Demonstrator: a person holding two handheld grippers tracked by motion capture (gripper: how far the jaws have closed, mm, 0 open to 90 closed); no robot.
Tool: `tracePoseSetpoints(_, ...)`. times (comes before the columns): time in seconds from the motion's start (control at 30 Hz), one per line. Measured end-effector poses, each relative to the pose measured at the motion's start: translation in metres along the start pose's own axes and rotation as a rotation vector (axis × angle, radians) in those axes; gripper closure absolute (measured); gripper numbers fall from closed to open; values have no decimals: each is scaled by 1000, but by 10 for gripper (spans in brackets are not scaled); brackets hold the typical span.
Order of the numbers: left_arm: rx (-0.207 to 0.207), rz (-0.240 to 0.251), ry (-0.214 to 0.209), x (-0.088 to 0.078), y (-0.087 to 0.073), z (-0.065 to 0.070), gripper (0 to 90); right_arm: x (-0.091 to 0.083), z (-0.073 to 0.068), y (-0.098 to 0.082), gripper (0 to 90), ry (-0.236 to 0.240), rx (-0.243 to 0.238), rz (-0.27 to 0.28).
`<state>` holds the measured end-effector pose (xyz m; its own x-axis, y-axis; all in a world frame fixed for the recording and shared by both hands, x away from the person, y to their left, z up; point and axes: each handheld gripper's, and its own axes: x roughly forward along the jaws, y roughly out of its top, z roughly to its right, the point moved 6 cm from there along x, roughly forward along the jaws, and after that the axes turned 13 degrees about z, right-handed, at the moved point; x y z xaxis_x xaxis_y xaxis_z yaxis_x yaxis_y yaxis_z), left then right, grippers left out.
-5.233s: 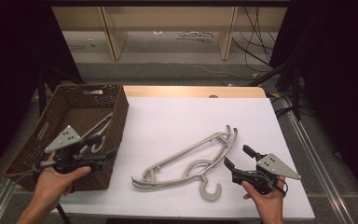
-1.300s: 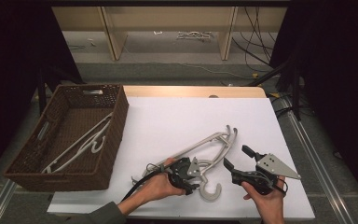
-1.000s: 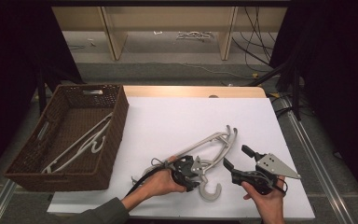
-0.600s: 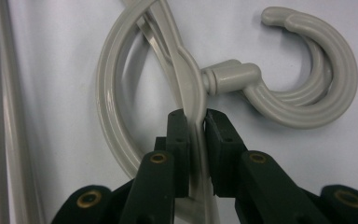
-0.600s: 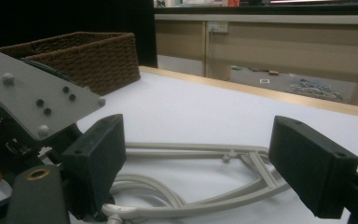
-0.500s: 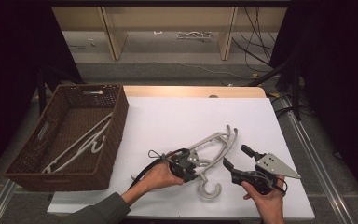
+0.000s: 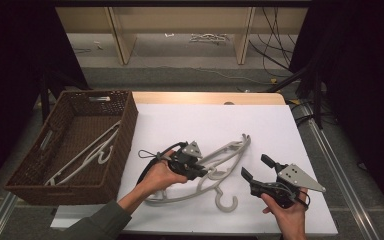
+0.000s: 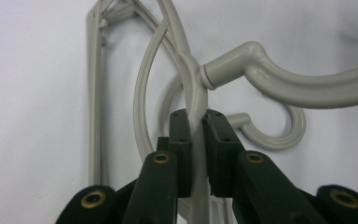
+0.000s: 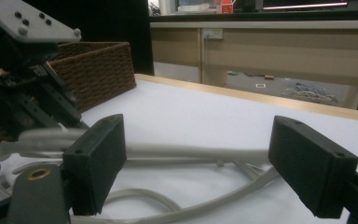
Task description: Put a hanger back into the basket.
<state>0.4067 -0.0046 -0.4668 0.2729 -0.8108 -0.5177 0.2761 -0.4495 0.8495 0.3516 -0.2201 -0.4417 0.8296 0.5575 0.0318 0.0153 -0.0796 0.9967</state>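
Hanger [image 7: 219, 159] lies mid-table w/ a 2nd hanger [image 7: 200, 192], right of wicker basket [image 7: 27, 177]. Left gripper [image 7: 203, 172] has just closed, now pinching hanger's neck below the hook [image 8: 279, 79]. Right gripper [image 7: 254, 167] jaws spread wide, nothing between, just beside hangers.

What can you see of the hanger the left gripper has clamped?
The hanger is light grey, plastic by its look, with ribbed curved arms, a lower bar and a swivel hook. The left gripper is shut on its arm next to the hook's socket. It lies across a second grey hanger on the white table.
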Motion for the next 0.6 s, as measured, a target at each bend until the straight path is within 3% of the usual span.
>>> tracePoseSetpoints(0.07,-48,46,-2,-10,5,-6,821,1,-1,1,202,7,7,7)
tracePoseSetpoints(0.13,-57,62,0,-13,7,-8,821,0,-1,0,201,6,3,-16)
tracePoseSetpoints(0.2,-79,79,5,-17,8,-10,822,1,-2,0,201,8,9,11)
tracePoseSetpoints(0.27,-102,99,-1,-22,10,-13,822,0,-1,0,201,6,2,-18)
tracePoseSetpoints(0.3,-126,129,-14,-25,14,-12,822,1,-1,-1,201,4,-1,-8)
tracePoseSetpoints(0.47,-129,152,-20,-34,22,-11,822,1,-1,-1,201,4,-2,-9)
tracePoseSetpoints(0.6,-130,206,-22,-43,37,-6,822,0,1,0,201,-5,-11,-13)
